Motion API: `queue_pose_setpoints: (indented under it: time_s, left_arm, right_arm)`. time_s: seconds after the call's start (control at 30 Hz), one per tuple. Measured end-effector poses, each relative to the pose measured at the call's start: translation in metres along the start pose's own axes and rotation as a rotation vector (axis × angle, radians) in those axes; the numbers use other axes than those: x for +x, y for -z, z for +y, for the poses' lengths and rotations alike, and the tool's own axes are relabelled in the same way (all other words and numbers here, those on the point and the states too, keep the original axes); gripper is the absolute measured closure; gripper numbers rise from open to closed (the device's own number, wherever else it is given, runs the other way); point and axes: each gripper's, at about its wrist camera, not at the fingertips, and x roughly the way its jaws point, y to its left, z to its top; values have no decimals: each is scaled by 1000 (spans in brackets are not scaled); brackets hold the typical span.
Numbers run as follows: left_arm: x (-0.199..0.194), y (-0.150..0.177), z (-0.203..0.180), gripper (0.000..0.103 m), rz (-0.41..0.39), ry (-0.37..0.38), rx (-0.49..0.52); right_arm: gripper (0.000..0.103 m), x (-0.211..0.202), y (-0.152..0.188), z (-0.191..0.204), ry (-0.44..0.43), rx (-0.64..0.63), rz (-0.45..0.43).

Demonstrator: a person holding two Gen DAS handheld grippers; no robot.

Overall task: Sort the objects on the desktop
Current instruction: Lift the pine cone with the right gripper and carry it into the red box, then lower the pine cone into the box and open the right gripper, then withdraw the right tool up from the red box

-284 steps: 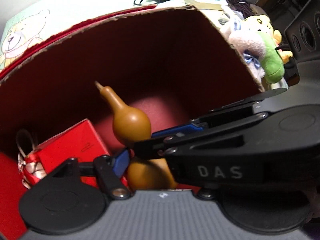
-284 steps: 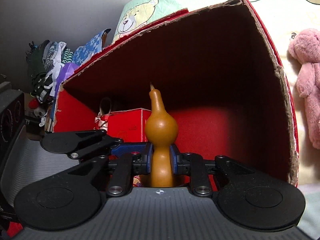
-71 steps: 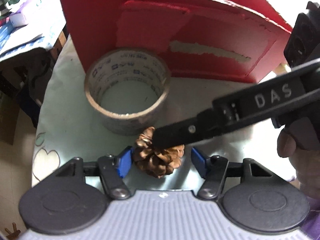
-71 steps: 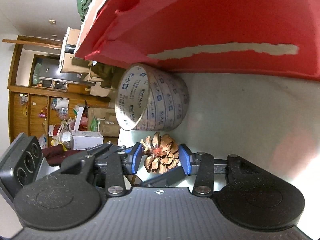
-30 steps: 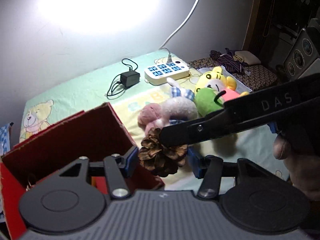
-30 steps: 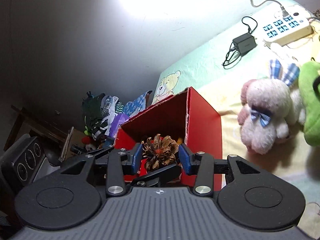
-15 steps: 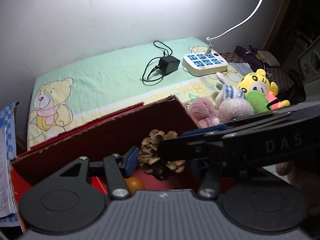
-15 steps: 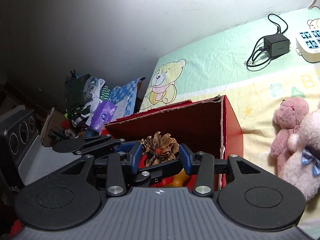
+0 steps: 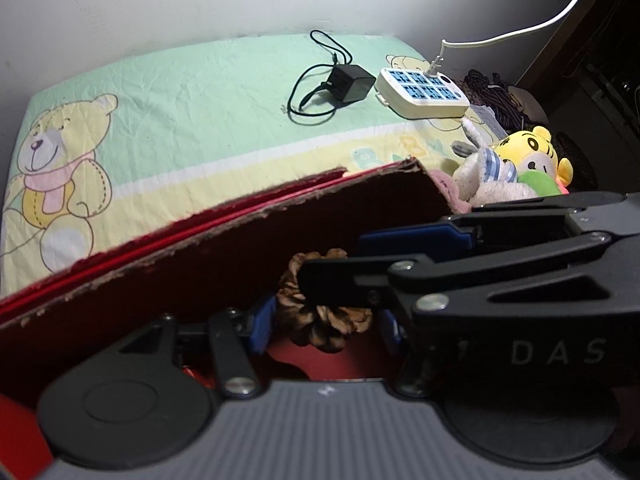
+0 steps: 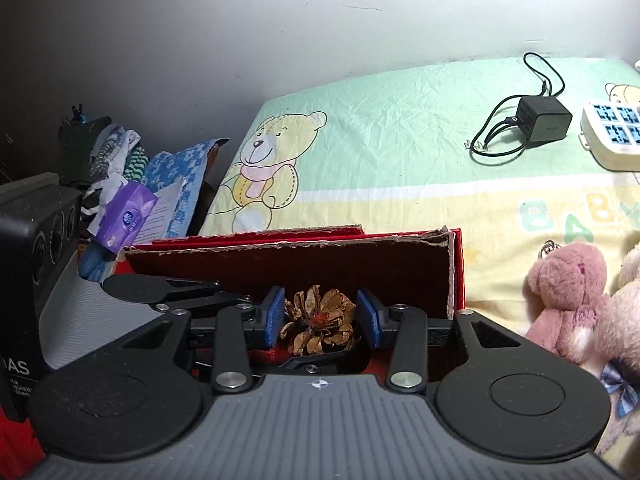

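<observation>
Over the red box [image 10: 360, 264], pinecone [image 10: 320, 322] sits between both my grippers' blue pads: right gripper [image 10: 320, 318] closed on it, left gripper [image 9: 324, 322] crossing beneath, grip uncertain.

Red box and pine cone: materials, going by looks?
Red box: looks like corrugated cardboard with a red matte facing; the torn top edge shows raw brown fibre. Pine cone: seems a real dried cone, woody brown open scales, matte, sitting between the right gripper pads.
</observation>
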Motion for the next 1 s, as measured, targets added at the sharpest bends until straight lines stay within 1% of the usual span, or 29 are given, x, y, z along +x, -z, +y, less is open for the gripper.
queue_pose_setpoints:
  time_s: [0.07, 0.17, 0.27, 0.33, 0.4, 0.47, 0.63, 0.77, 0.87, 1.0]
  left_arm:
    - [2, -1, 2, 48, 6, 10, -7]
    - [4, 1, 4, 48, 4, -5, -6]
    - [5, 1, 7, 47, 7, -11, -14]
    - [8, 1, 7, 48, 13, -36, -14]
    - [11, 1, 9, 48, 26, -53, -17]
    - [14, 1, 11, 46, 38, -62, -21]
    - [23, 2, 11, 46, 60, -137, -4]
    - [20, 1, 11, 42, 47, -157, 5]
    - [20, 2, 9, 42, 43, -171, 16]
    - [23, 3, 7, 41, 48, -211, 37]
  right_arm:
    - [59, 5, -2, 5, 46, -31, -1]
    - [58, 11, -2, 11, 104, -75, -9]
    - [58, 13, -2, 13, 127, -88, -19]
    - [58, 13, -2, 14, 142, -96, -21]
    - [58, 13, -2, 15, 149, -100, -28]
    - [58, 13, -1, 15, 155, -101, -43]
    - [59, 10, 1, 14, 154, -79, -79]
    - [59, 2, 6, 13, 118, -47, -101]
    - [59, -5, 10, 13, 129, -45, -139]
    - [59, -13, 20, 13, 147, -37, -183]
